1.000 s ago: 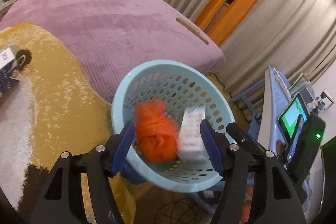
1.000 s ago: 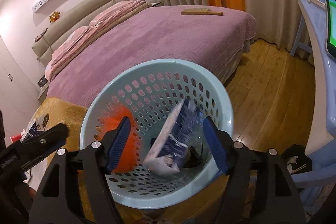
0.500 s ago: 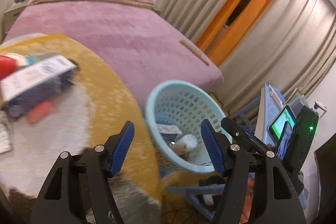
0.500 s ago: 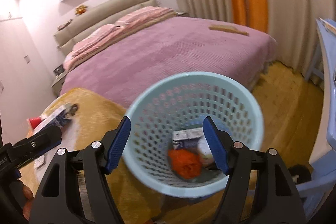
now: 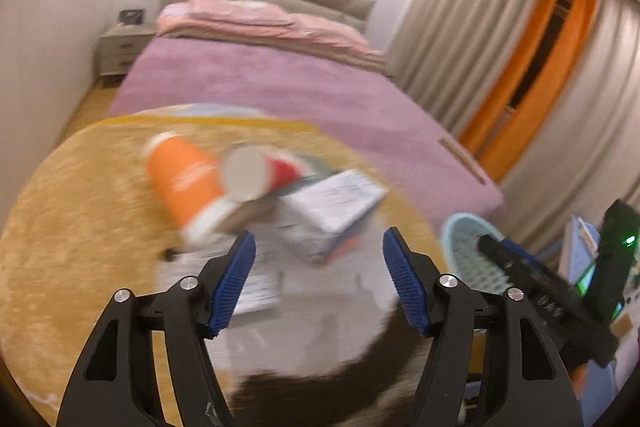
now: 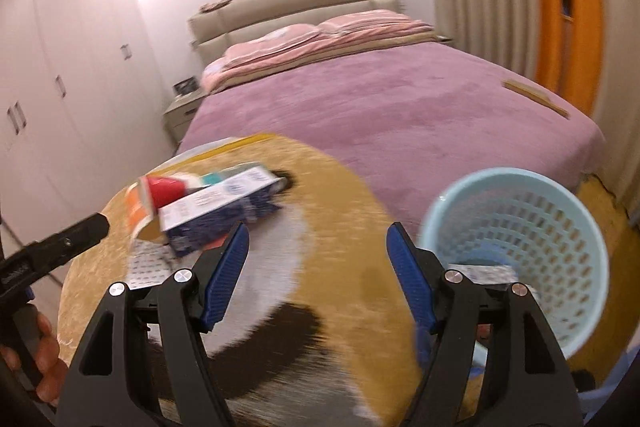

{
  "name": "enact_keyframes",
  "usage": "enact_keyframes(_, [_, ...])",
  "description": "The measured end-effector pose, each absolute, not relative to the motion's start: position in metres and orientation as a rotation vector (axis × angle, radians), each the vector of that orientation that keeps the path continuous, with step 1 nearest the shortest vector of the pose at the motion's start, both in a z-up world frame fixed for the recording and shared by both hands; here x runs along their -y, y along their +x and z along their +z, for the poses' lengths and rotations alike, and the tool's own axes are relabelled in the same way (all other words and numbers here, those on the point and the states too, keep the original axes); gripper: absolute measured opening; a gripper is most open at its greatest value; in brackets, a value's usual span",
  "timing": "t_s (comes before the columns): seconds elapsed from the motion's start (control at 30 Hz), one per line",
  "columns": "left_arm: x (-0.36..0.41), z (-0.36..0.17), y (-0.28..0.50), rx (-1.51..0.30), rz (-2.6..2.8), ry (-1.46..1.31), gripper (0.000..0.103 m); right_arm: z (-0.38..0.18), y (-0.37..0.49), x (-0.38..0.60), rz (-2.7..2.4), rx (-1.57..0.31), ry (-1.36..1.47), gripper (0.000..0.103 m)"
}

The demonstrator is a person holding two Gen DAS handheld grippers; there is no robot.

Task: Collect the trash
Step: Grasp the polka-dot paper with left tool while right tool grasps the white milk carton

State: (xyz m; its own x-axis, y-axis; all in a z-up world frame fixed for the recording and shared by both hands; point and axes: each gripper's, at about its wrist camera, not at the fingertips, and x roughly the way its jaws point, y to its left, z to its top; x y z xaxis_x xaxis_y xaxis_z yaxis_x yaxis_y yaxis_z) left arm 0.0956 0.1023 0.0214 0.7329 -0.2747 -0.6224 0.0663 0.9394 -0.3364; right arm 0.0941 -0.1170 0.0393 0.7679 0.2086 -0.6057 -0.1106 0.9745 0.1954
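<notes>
A light-blue perforated basket (image 6: 516,247) stands right of the yellow-covered table (image 6: 340,227) and holds a box and other trash; it also shows in the left wrist view (image 5: 468,259). On the table lie an orange cup (image 5: 184,183), a red cup (image 5: 260,171), a white-and-blue box (image 5: 336,207) and flat sheets (image 5: 256,283). In the right wrist view the box (image 6: 216,211) and red cup (image 6: 164,191) lie ahead to the left. My left gripper (image 5: 318,279) is open and empty, just short of the box. My right gripper (image 6: 316,275) is open and empty over the table.
A bed with a purple cover (image 6: 380,107) lies behind the table, a wooden strip (image 6: 536,95) on its far corner. White wardrobes (image 6: 60,87) line the left wall. Orange and grey curtains (image 5: 540,67) hang at right. A blue stand with a phone (image 5: 600,267) sits beside the basket.
Both grippers released their items into the basket and swung left away from it to face the trash on the table. Both are now empty.
</notes>
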Motion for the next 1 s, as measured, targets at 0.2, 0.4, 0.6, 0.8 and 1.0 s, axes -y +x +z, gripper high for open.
enact_keyframes(0.2, [-0.141, -0.015, 0.104, -0.801, -0.069, -0.286, 0.070, 0.032, 0.121, 0.060, 0.238, -0.732, 0.117, 0.068])
enact_keyframes(0.4, [-0.157, -0.045, 0.120, -0.839, -0.045, -0.332, 0.070, 0.018, 0.143, 0.019, 0.257, -0.784, 0.061, 0.068])
enact_keyframes(0.6, [-0.146, -0.054, 0.136, -0.856, -0.037, -0.282, 0.069, 0.006, 0.156, 0.006, 0.262, -0.813, 0.031, 0.066])
enact_keyframes(0.8, [-0.130, -0.054, 0.137, -0.856, -0.024, -0.168, 0.043, 0.004, 0.146, 0.021, 0.260, -0.804, 0.036, 0.052])
enact_keyframes(1.0, [-0.125, -0.054, 0.130, -0.846, -0.037, -0.144, 0.027, 0.002, 0.140, 0.059, 0.191, -0.821, 0.087, 0.052])
